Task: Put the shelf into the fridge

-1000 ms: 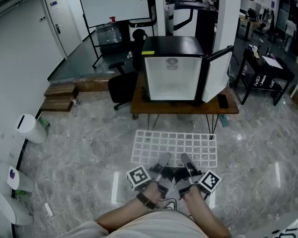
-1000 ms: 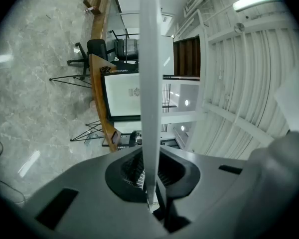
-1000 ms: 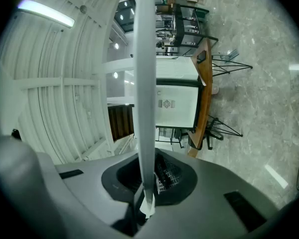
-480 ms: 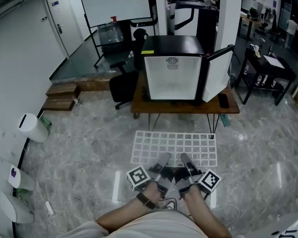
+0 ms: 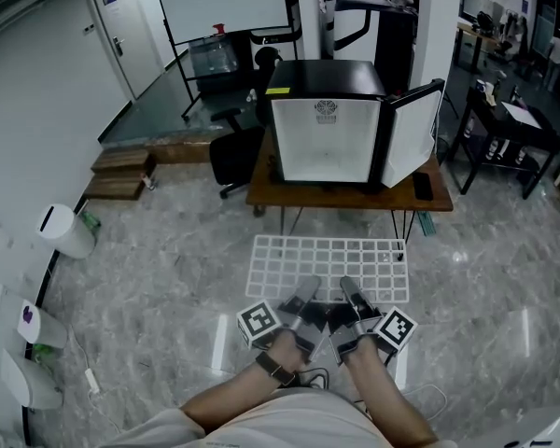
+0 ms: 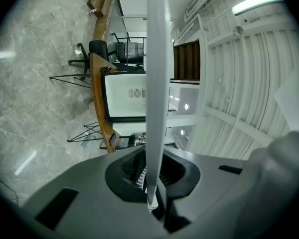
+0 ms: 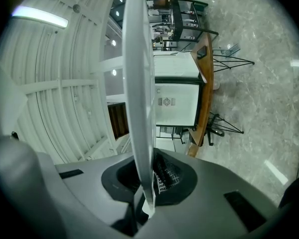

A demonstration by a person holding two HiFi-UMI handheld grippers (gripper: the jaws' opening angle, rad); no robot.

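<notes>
A white wire grid shelf [image 5: 329,267] is held flat above the marble floor, in front of me. My left gripper [image 5: 304,300] is shut on the shelf's near edge, and my right gripper [image 5: 352,300] is shut on that edge just beside it. In both gripper views the shelf appears edge-on as a white band [image 6: 157,83] [image 7: 139,93] running out from between the jaws. The small fridge [image 5: 329,129] stands on a low wooden table [image 5: 350,199] ahead, its door [image 5: 411,138] swung open to the right and its white inside lit.
A black office chair [image 5: 231,157] stands left of the table. A black desk [image 5: 504,129] is at the right. Wooden steps [image 5: 121,171] and a whiteboard [image 5: 226,3] lie at the back left. A white bin [image 5: 63,234] sits by the left wall.
The view has shifted slightly toward the fridge. Both grippers keep their hold on the shelf's near edge.
</notes>
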